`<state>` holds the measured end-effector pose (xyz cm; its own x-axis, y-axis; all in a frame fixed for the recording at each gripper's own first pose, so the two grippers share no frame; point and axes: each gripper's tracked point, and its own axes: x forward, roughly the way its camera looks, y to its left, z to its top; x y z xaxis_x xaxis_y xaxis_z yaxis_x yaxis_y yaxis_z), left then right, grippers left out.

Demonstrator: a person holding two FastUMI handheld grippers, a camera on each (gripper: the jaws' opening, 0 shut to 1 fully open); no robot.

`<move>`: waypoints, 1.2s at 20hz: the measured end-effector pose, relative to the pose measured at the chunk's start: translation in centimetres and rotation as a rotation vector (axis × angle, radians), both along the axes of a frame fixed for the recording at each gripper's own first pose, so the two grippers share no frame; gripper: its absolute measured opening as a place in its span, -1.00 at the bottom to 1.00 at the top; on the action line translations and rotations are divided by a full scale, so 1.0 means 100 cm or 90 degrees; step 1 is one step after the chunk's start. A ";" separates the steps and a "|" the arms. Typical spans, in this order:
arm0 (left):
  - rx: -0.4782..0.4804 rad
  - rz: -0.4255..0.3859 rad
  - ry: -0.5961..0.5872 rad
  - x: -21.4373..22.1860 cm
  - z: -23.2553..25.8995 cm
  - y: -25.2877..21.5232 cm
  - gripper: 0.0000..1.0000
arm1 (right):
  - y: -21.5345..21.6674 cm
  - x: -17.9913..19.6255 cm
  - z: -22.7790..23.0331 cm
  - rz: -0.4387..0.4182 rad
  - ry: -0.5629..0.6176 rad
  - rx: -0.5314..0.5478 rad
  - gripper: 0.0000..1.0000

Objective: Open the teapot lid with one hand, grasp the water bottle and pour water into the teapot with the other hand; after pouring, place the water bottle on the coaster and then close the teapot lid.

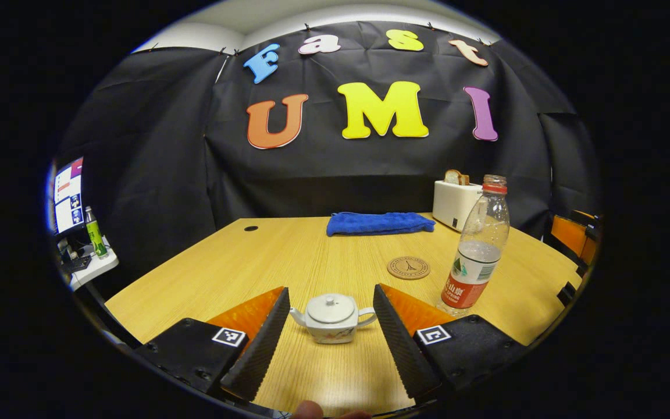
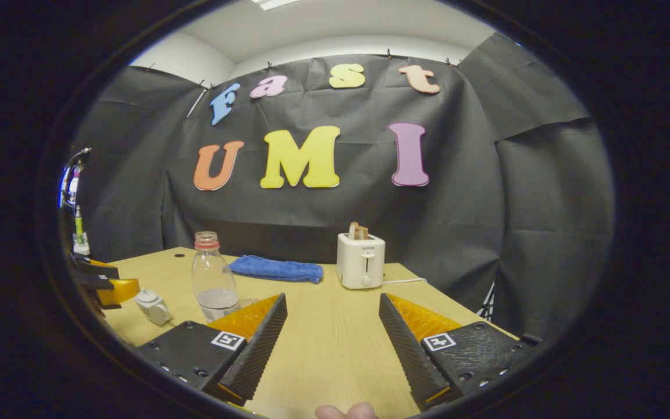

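Left gripper view puts the teapot [image 1: 332, 318] low in the middle of the frame, between your left gripper's [image 1: 330, 317] fingers, which stand wide apart and touch nothing. Its lid [image 1: 330, 307] is still seated, with the small knob on top. To the right of centre the water bottle [image 1: 477, 245] stands upright on the tabletop [image 1: 288, 256], uncapped and partly filled, and the round coaster [image 1: 409, 267] lies bare just left of it, farther back.

Right gripper view shows the same bottle [image 2: 213, 284] at lower left, with the teapot [image 2: 152, 306] beside it near the frame edge. Your right gripper [image 2: 332, 326] aims at bare wood, its fingers spread and empty.

You look to be at the very first step: opening the lid. Bring your left gripper down over the knob and close on it squarely, since it is small and could slip. Swing your right gripper left toward the bottle's body.
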<state>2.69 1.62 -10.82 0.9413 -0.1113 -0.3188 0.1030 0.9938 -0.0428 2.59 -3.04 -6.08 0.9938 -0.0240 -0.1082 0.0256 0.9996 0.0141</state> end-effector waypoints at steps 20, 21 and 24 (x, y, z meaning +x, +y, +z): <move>0.042 -0.029 0.061 0.036 -0.031 -0.003 -0.84 | 0.031 0.004 -0.030 0.074 0.048 0.017 0.91; 0.039 -0.030 0.054 0.037 -0.029 -0.003 -0.86 | 0.040 0.001 -0.030 0.095 0.050 0.021 0.91; 0.021 -0.025 0.033 0.038 -0.021 0.002 -0.94 | 0.056 -0.004 -0.034 0.138 0.055 0.020 0.96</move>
